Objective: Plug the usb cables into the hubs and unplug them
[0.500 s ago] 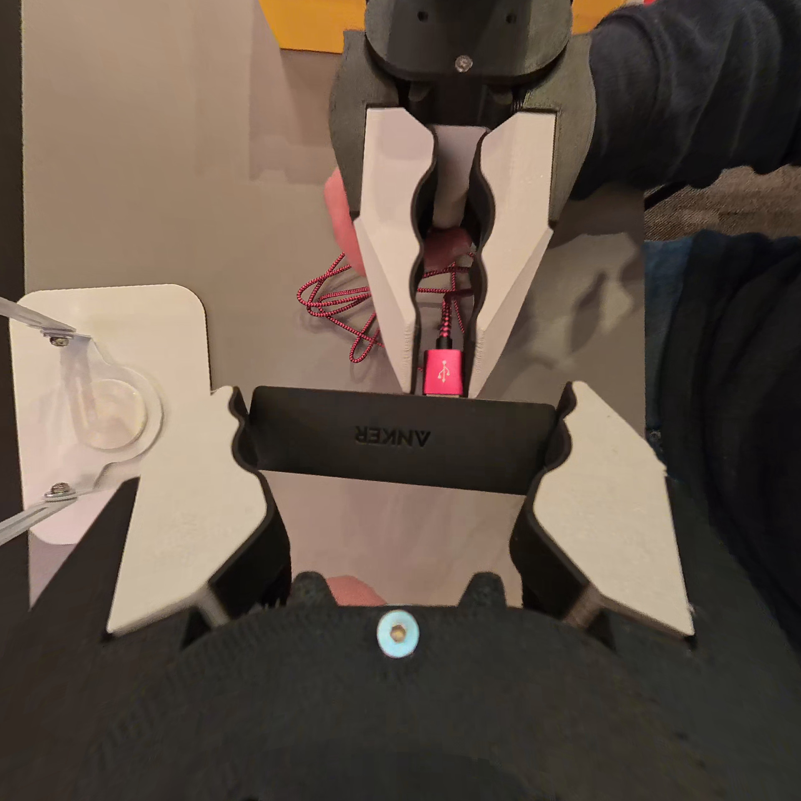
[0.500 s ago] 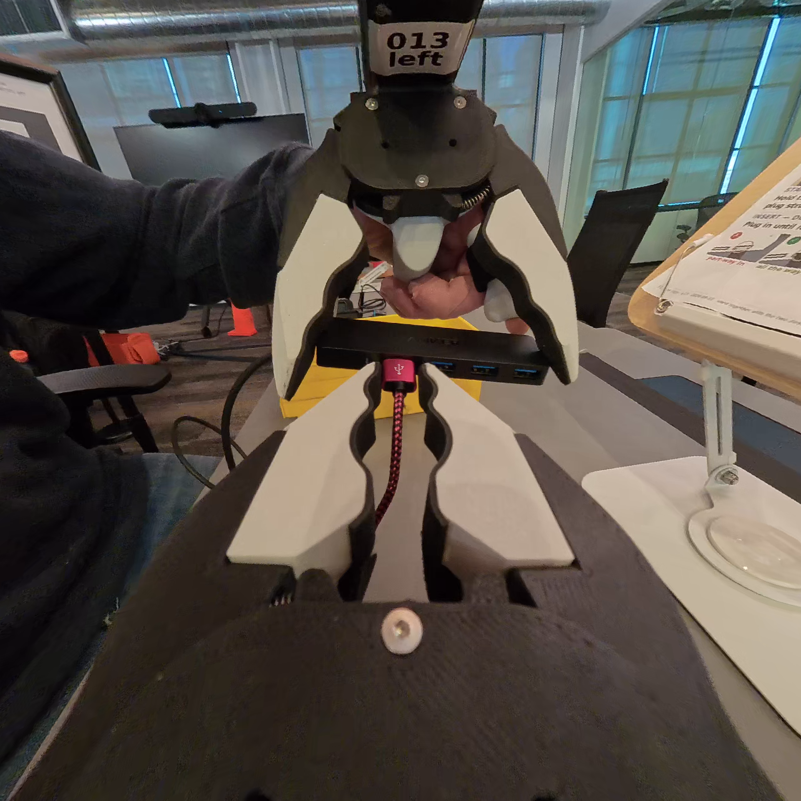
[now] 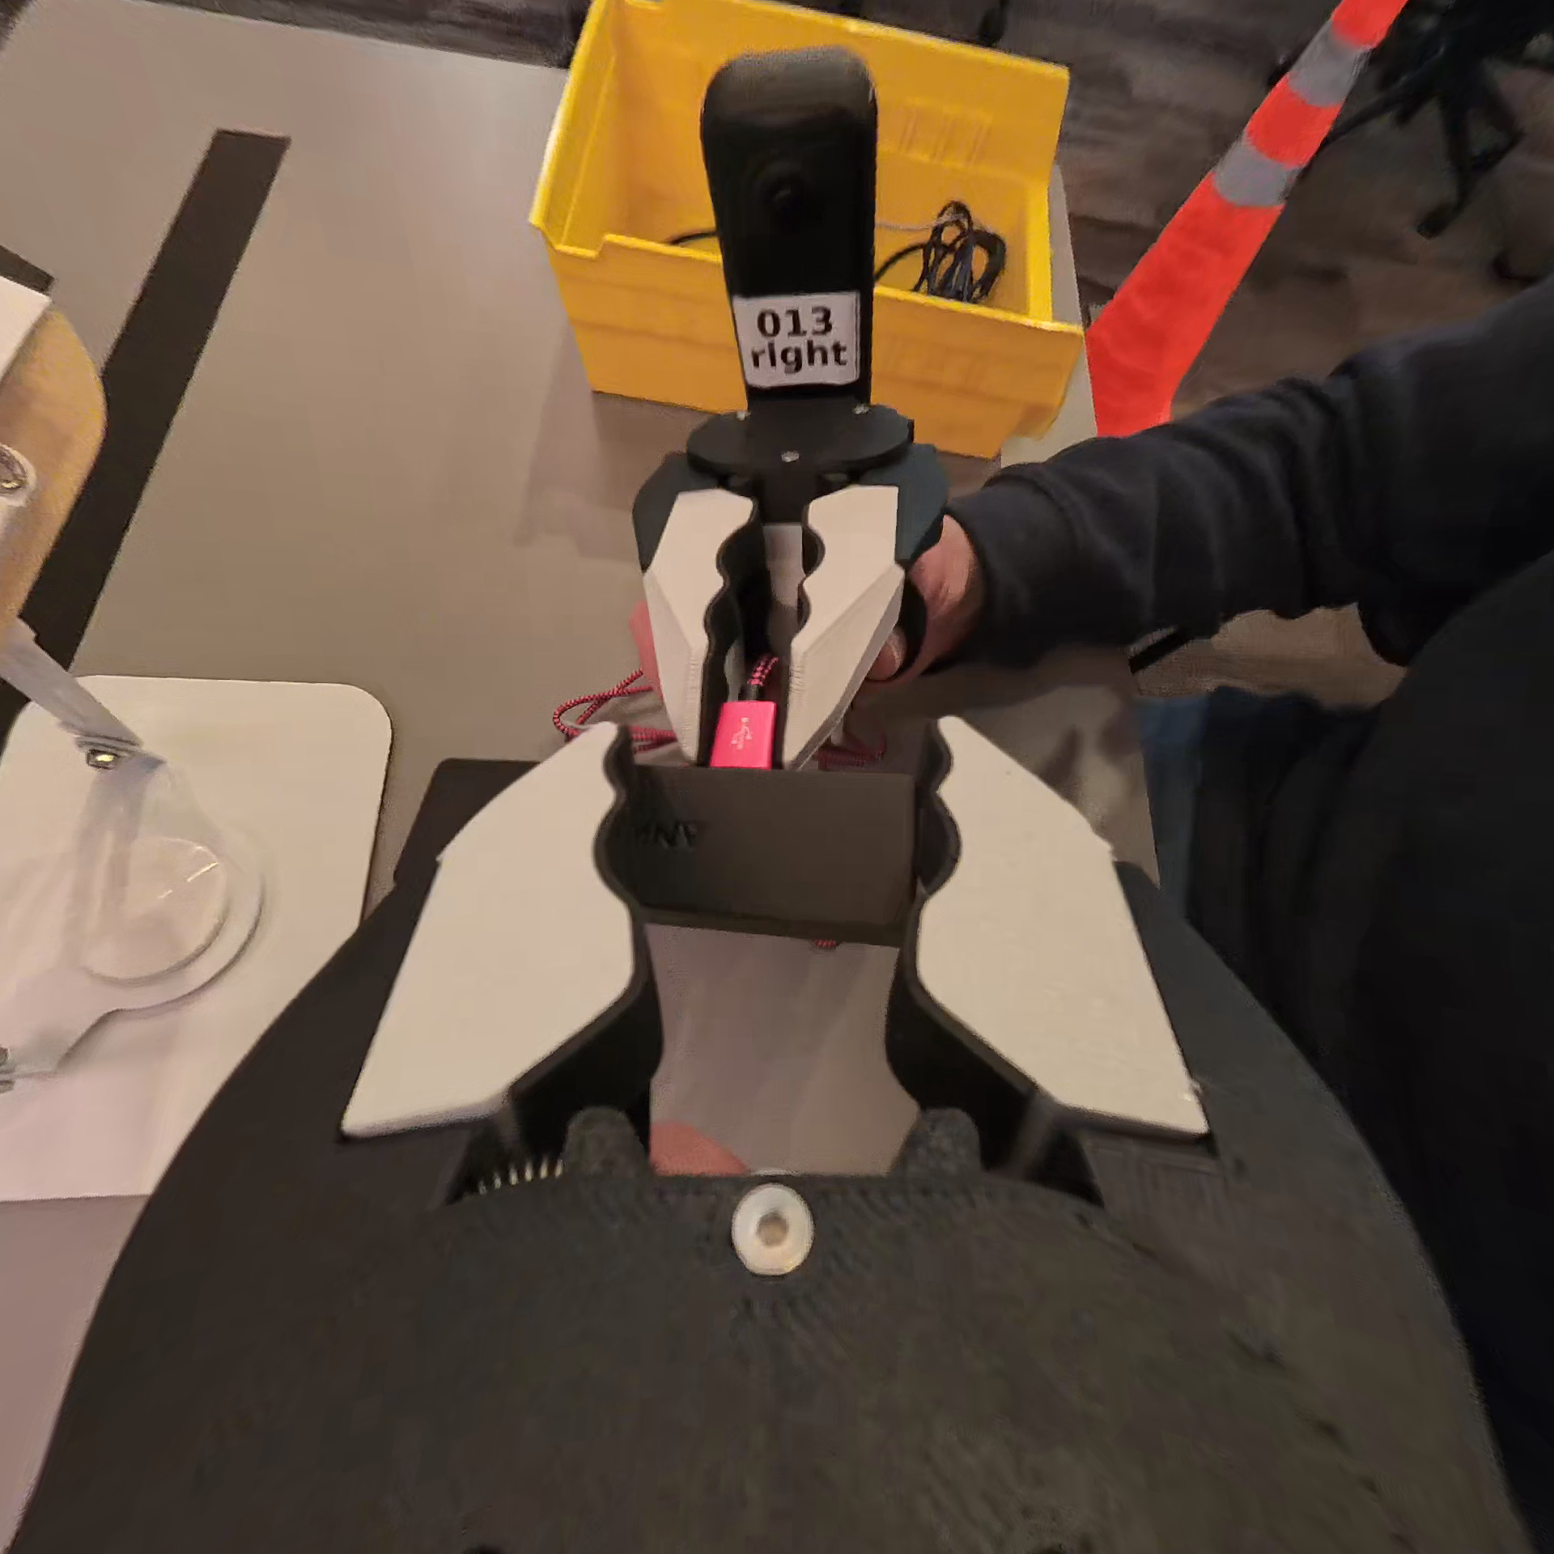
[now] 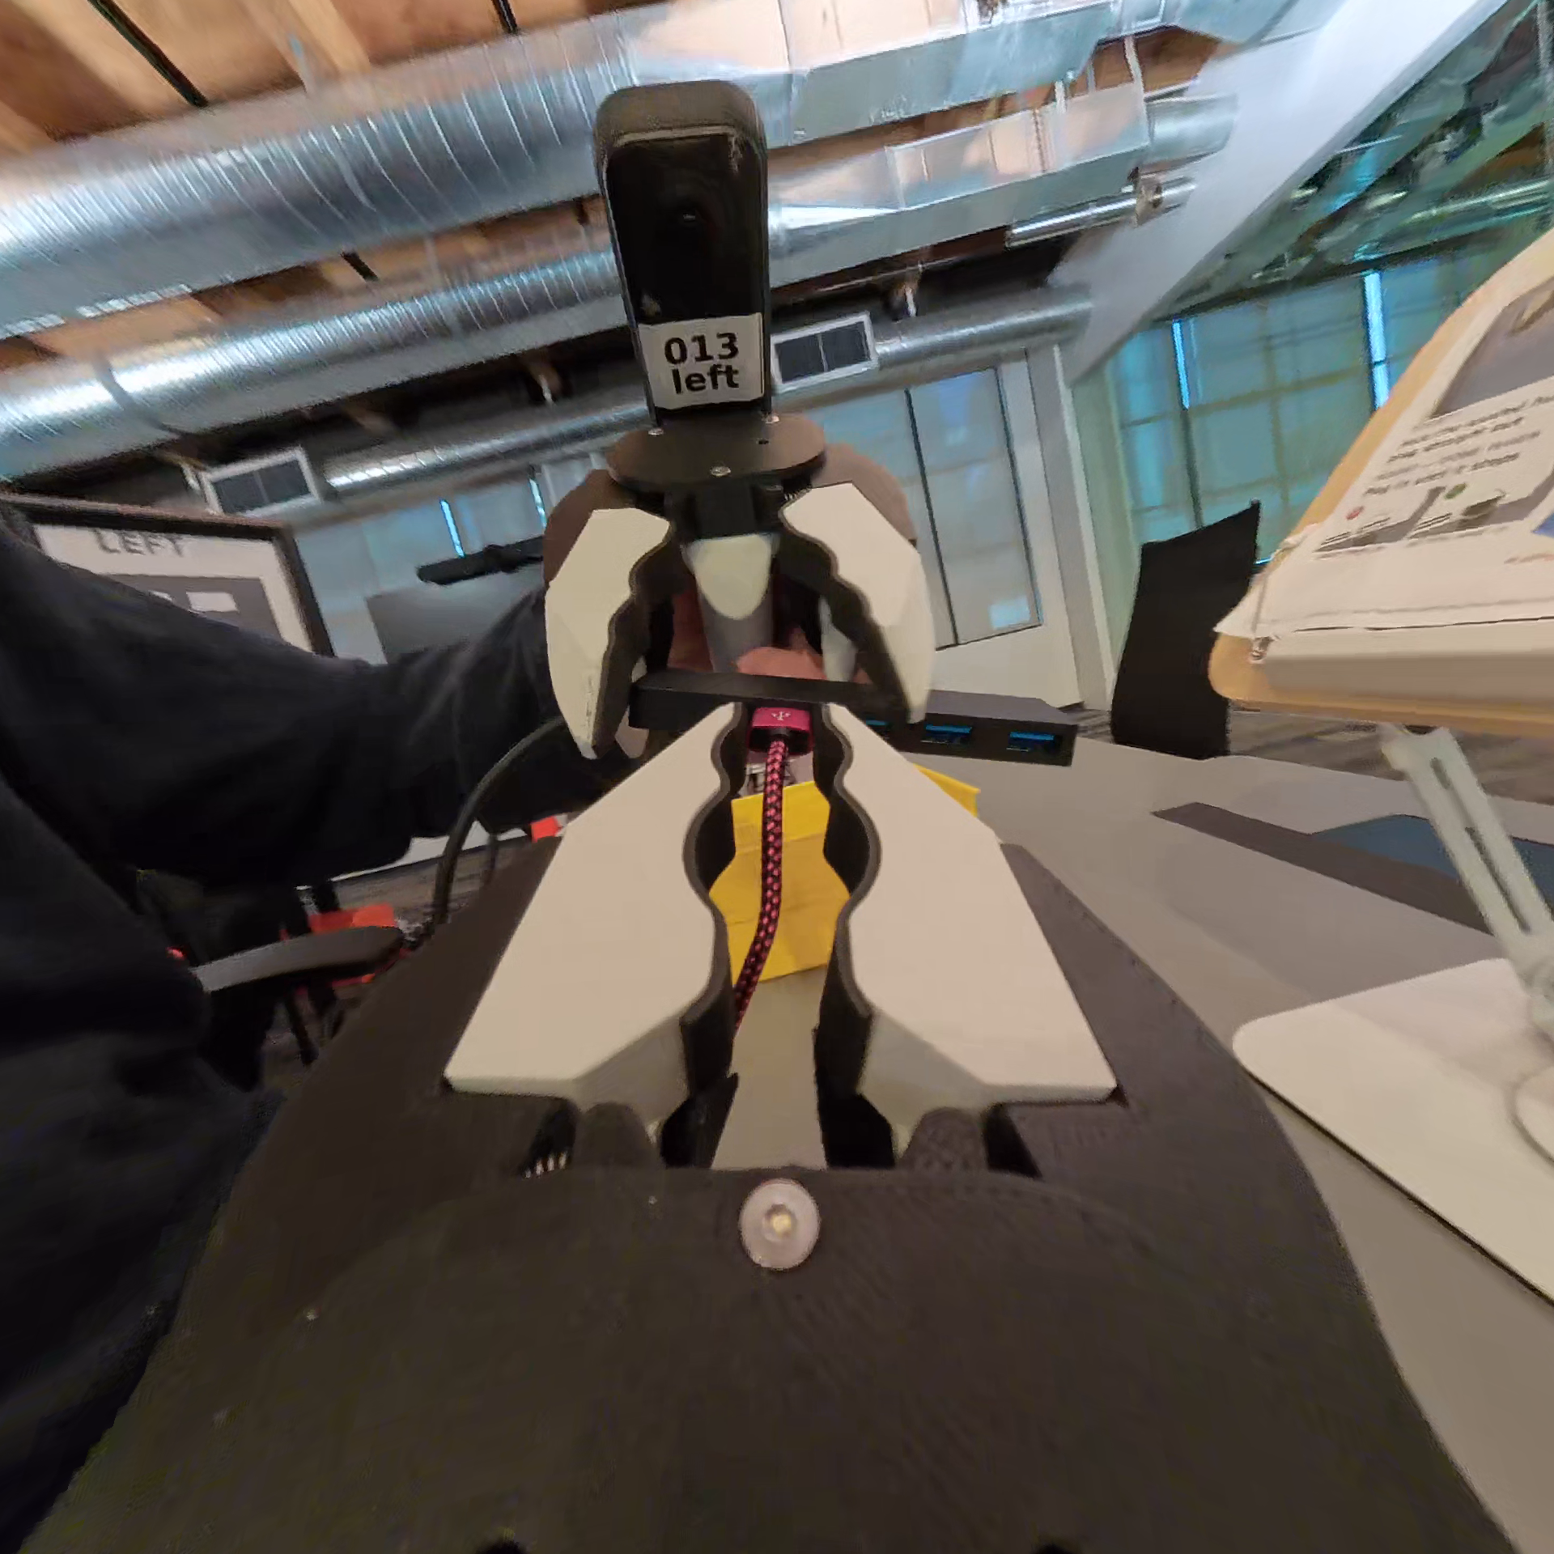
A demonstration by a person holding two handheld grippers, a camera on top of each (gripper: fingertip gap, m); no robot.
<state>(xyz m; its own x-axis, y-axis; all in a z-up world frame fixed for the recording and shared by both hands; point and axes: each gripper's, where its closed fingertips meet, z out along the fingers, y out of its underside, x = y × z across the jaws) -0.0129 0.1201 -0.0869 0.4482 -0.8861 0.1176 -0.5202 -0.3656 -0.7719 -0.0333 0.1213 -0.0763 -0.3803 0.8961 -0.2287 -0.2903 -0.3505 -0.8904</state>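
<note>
My left gripper (image 3: 769, 807) is shut on a black USB hub (image 3: 774, 849), held above the grey table. In the right wrist view the hub (image 4: 984, 727) sticks out past one finger, with blue ports showing. My right gripper (image 4: 780, 736) is shut on a pink USB plug (image 4: 780, 719) whose front meets the hub's port side; its metal tip is hidden. The red-black braided cable (image 4: 769, 849) runs back between my right fingers. The right gripper (image 3: 740, 744) and plug (image 3: 740, 736) also show in the left wrist view, and the left gripper (image 4: 757, 698) in the right wrist view.
A yellow bin (image 3: 673, 328) with dark cables stands at the table's far edge, with an orange cone (image 3: 1219, 210) beyond it. A white stand base (image 3: 277, 757) lies at the left, and it also shows in the right wrist view (image 4: 1379, 1118), carrying a board with a printed sheet (image 4: 1387, 589). A dark-sleeved arm (image 3: 1261, 521) is at the right. My left and right fingertips are right by each other.
Both grippers have tilted, so both views have swung upward. The left jaws stand closer together, and the hub now sticks out past one finger. The plug stays at the hub.
</note>
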